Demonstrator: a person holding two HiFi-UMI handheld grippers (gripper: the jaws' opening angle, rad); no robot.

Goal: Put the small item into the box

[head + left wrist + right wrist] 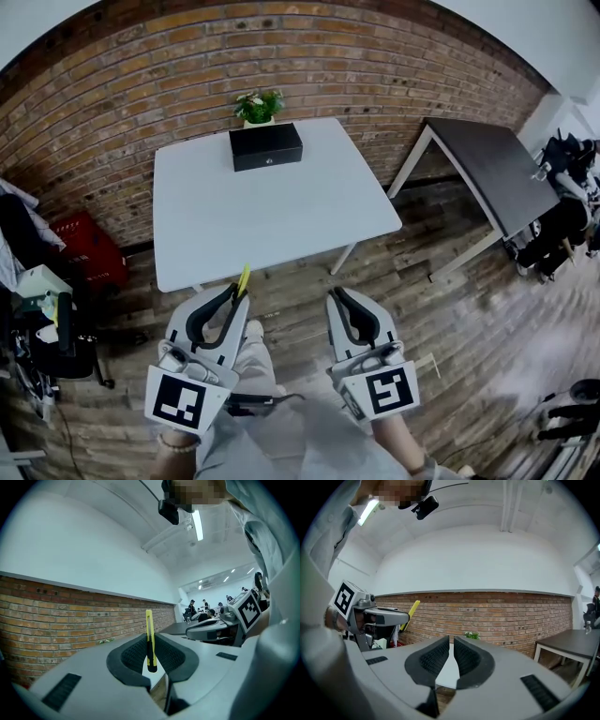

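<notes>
My left gripper (pixel 236 291) is shut on a slim yellow utility knife (pixel 149 639), which stands upright between the pads; its tip (pixel 244 278) pokes out just short of the white table's near edge. My right gripper (pixel 337 295) is shut with nothing in it, level with the left one and also short of the table. In the right gripper view its pads (pixel 451 654) nearly touch, and the knife (pixel 408 614) shows at the left. A closed black box (pixel 266 146) sits at the far side of the white table (pixel 272 216).
A small potted plant (pixel 258 106) stands behind the box against the brick wall. A dark table (pixel 497 173) stands at the right, with people beyond it. A red crate (pixel 89 248) and clutter are at the left, on the wooden floor.
</notes>
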